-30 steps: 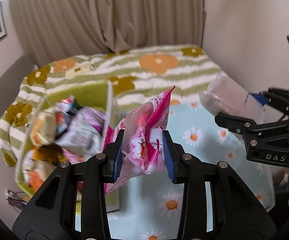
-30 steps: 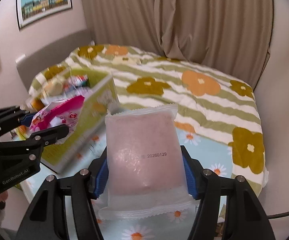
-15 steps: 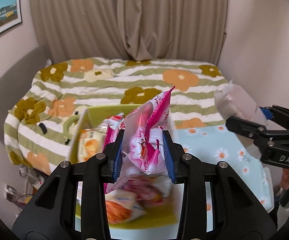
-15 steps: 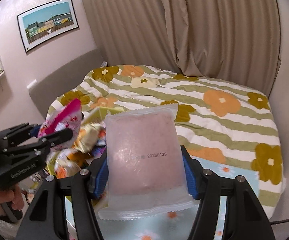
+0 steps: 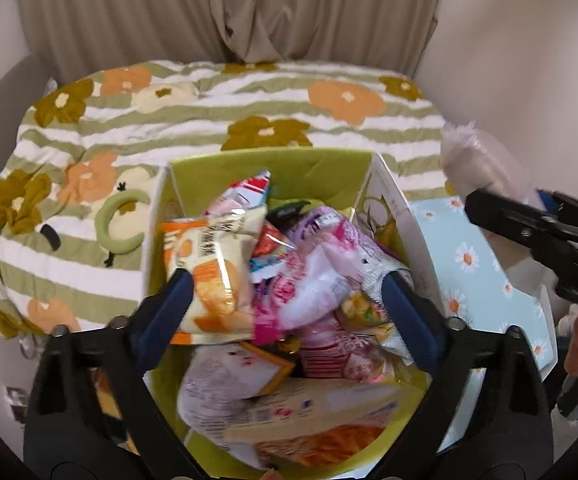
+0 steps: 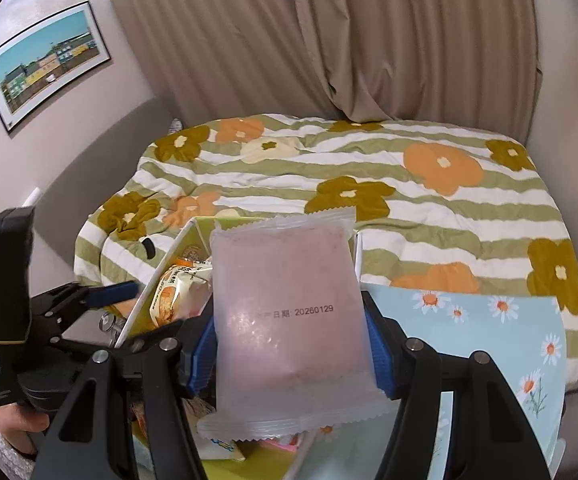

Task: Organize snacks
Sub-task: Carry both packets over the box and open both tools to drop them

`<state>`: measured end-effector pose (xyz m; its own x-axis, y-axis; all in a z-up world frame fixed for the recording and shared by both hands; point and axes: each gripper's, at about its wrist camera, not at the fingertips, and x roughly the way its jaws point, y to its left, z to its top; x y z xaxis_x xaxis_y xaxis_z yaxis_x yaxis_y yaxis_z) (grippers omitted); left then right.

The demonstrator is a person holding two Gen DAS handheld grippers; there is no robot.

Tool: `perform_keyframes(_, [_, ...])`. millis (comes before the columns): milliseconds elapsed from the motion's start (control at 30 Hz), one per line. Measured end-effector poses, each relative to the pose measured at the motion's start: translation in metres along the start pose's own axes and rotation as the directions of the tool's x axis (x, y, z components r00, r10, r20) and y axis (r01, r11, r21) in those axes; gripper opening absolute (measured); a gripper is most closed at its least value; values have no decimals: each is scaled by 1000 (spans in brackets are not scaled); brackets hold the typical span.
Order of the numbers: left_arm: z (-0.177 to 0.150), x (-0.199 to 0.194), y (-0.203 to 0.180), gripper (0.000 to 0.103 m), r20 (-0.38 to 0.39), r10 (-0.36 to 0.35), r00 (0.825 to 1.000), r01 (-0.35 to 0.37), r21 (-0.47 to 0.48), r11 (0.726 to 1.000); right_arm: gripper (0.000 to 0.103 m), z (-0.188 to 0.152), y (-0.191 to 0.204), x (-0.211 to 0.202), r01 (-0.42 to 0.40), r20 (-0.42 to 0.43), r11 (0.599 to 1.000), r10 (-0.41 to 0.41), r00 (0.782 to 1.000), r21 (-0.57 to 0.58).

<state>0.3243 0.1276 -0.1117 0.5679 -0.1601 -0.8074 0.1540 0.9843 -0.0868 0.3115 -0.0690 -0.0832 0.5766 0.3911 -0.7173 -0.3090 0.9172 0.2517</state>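
Note:
A green-lined box full of snack packets stands below my left gripper, which is open and empty over it. The pink packet lies on top of the pile between the fingers. An orange-and-cream packet lies at the left of the pile. My right gripper is shut on a frosted pale pink packet and holds it upright just right of the box. It shows at the right edge of the left wrist view.
The box stands on a table with a blue daisy cloth. Behind is a bed with a green-striped flower quilt. Curtains and walls close off the back. A framed picture hangs on the left wall.
My left gripper has opened and let the pink packet drop onto the pile in the box. It has moved over the box. The right gripper came closer to the box, still holding its packet.

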Motion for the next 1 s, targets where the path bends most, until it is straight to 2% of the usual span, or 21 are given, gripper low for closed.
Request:
perform_keyframes(200, [-7,-24,20,95,20,34,999,-34,26,999,59,-1,14,3,28,-6,999,-27,1000,34])
perform_keyframes(500, [-14,-42,49,95,34,52,998,-52,22,998,59,25,50,17,28,-16,1000,-28,999,8])
perform_keyframes(633, [-16,-39,61,95,32,53,998,-53,9,999,59,32,60,46,33,-75,999,-31,997,19])
perform_keyframes(733, [-18,-35,66,95,21,48,999,-48,9,999,60,33,57,71,27,-128,997,-19,992,68])
perform_keyframes(833, [-21,-30,68,95,6,61,998,-61,20,998,61,31,52,85,37,-138,992,-21,990,120])
perform_keyframes(900, [-22,-27,66,95,2,72,997,-72,21,997,78,28,49,87,22,-155,989,2,988,149])
perform_keyframes(933, [-24,-28,65,95,4,76,997,-76,21,997,93,25,49,84,23,-151,987,1,989,160])
perform_keyframes(967, [-26,-28,63,95,5,79,997,-79,21,997,99,22,49,80,33,-144,986,-9,990,163])
perform_keyframes(1000, [-28,-29,61,95,6,80,997,-80,20,997,100,18,49,77,50,-147,987,-27,989,155])
